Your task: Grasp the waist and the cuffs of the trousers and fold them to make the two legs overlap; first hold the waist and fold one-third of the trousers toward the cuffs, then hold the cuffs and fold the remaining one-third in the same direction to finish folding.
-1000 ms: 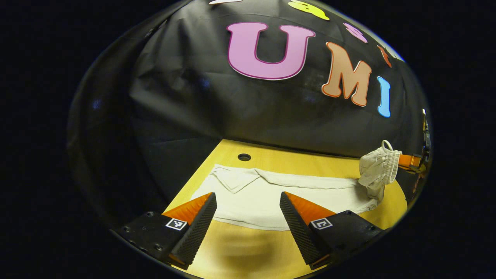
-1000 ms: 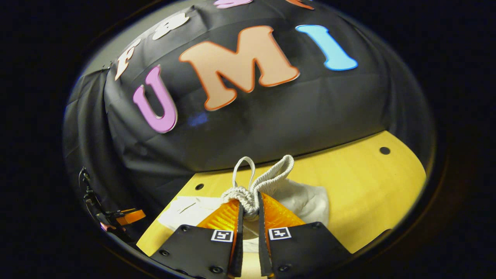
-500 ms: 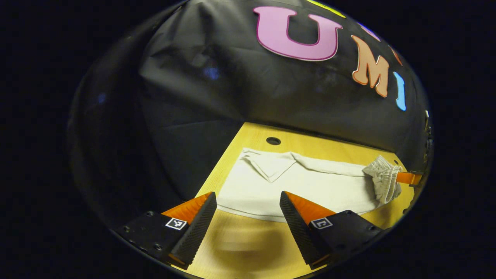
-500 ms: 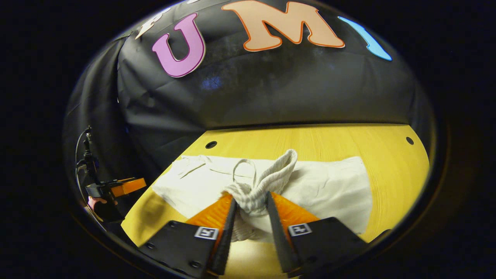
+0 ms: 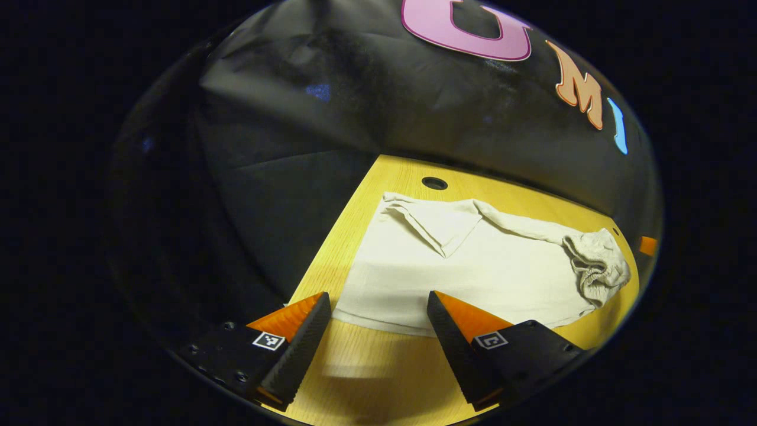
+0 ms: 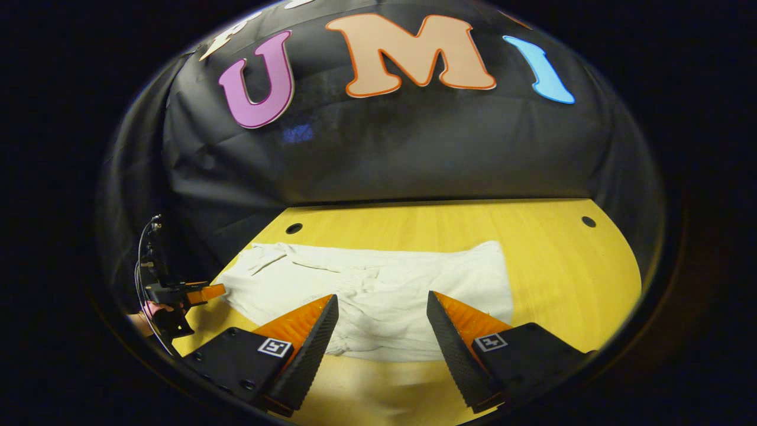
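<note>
The left gripper view shows the trousers' (image 5: 473, 266) bunched waist (image 5: 597, 269) at far right and a turned-back cuff (image 5: 440, 222) ahead. The right gripper view shows the cloth flatter, with the left gripper (image 6: 198, 292) at its far left end. Both claws are spread wide and grip nothing. The left gripper (image 5: 378, 322) hovers just short of the trousers' near edge. The right gripper (image 6: 381, 325) sits over that edge, fabric between its fingers. A table (image 6: 562, 266) with holes (image 6: 588, 221) carries the trousers.
</note>
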### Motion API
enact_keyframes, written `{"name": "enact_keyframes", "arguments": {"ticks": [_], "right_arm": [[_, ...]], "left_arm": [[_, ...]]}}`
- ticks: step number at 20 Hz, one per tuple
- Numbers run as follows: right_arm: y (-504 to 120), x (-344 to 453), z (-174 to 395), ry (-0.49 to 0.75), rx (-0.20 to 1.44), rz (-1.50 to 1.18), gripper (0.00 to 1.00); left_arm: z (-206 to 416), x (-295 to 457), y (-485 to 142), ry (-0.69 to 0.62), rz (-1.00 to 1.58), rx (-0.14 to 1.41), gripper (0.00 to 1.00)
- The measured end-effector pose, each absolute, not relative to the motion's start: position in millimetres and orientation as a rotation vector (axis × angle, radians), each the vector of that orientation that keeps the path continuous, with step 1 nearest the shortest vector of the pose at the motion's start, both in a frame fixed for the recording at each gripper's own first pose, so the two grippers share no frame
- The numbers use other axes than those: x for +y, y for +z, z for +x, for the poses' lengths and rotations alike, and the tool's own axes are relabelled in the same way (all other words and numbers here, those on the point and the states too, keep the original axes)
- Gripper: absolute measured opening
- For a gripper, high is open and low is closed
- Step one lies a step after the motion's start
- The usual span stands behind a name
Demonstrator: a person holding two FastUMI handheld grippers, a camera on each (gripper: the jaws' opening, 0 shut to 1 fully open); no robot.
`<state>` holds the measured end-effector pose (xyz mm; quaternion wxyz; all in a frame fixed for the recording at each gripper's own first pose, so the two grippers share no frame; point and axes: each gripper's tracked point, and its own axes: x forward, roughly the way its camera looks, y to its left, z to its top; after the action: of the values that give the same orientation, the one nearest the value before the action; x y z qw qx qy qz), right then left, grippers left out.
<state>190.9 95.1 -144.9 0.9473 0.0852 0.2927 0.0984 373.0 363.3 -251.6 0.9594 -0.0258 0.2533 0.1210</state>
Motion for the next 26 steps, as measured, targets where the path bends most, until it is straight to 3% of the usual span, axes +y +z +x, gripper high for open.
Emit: {"name": "enact_keyframes", "arguments": {"ticks": [4,6,7,10,12,14,15,17,19,23,24,26], "right_arm": [[-122,33,168,0.117,0.576,0.163,0.96],[-121,13,163,0.086,0.580,0.151,0.91],[-120,6,163,0.072,0.578,0.150,0.96],[-115,3,163,0.049,0.558,0.161,0.96],[-112,2,159,0.044,0.551,0.170,0.92],[-110,0,156,0.042,0.547,0.173,0.96],[-112,2,155,0.040,0.544,0.173,0.96],[-111,-1,152,0.033,0.538,0.169,0.96],[-112,-5,147,0.019,0.538,0.166,0.96],[-106,-32,137,-0.010,0.526,0.170,0.96],[-105,-36,135,-0.014,0.522,0.167,0.91],[-104,-49,130,-0.021,0.522,0.175,0.96]], "left_arm": [[379,365,-260,0.243,-0.026,0.539,1.00],[382,362,-261,0.241,-0.017,0.544,0.95],[379,363,-263,0.243,-0.009,0.556,0.93],[382,362,-261,0.234,-0.013,0.560,0.86],[384,354,-260,0.210,-0.017,0.560,0.72],[390,341,-260,0.180,-0.026,0.556,0.46],[392,336,-261,0.165,-0.038,0.550,0.26],[393,336,-259,0.183,-0.044,0.547,0.05],[394,335,-258,0.198,-0.045,0.547,0.00],[399,321,-234,0.193,-0.092,0.488,0.00],[399,312,-227,0.183,-0.111,0.478,0.00],[400,292,-205,0.152,-0.134,0.439,0.00]]}}
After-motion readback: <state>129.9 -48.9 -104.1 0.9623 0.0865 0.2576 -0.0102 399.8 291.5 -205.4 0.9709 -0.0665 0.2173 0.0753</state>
